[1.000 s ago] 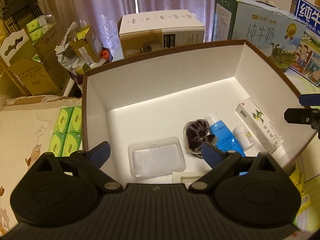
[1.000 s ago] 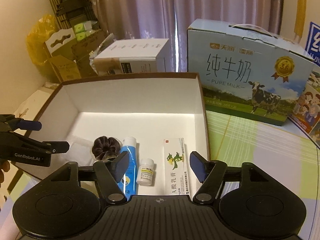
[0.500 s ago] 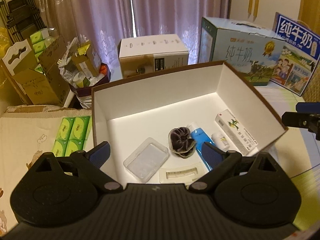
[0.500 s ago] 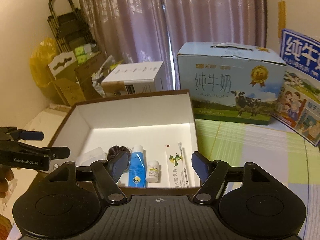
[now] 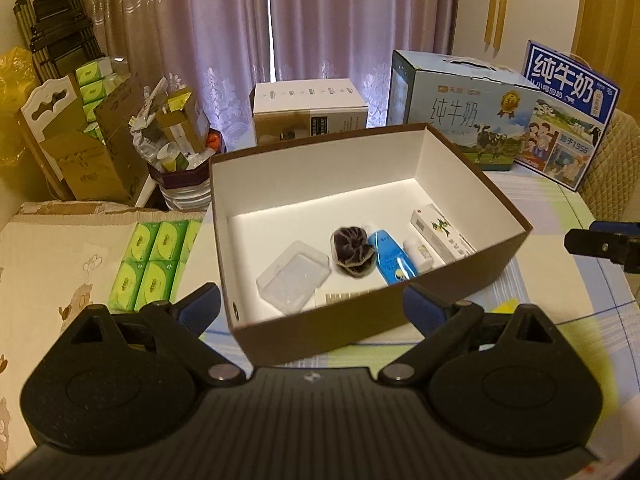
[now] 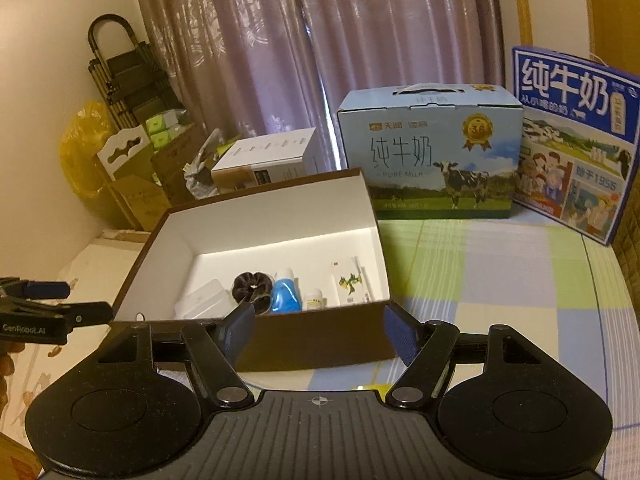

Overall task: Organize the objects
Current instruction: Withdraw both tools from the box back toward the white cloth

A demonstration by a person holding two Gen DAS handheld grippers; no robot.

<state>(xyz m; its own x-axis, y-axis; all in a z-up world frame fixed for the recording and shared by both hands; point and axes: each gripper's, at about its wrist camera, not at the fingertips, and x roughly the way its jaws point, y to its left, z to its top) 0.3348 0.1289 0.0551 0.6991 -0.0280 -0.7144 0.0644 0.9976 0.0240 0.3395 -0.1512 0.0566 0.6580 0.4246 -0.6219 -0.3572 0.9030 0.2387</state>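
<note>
A brown box with a white inside (image 5: 360,320) (image 6: 320,340) stands on the table. In it lie a clear plastic tray (image 5: 294,276) (image 6: 204,300), a dark scrunchie (image 5: 352,246) (image 6: 250,286), a blue tube (image 5: 390,256) (image 6: 285,296), a small white bottle (image 5: 418,250) (image 6: 314,299) and a long white carton (image 5: 442,232) (image 6: 352,282). My left gripper (image 5: 312,312) hangs open just before the box's near wall, with nothing between its fingers. My right gripper (image 6: 320,334) is open too, in front of the near wall, holding nothing.
Two milk cartons (image 6: 430,152) (image 6: 576,140) stand behind the box on the checked cloth. A white carton (image 5: 310,110) sits at the back. Green tissue packs (image 5: 154,256) lie left of the box. Cardboard boxes and a full bin (image 5: 176,160) crowd the far left.
Both grippers have drawn back and up from over the box, so the whole box and its near wall show now. Both stay open and hold nothing.
</note>
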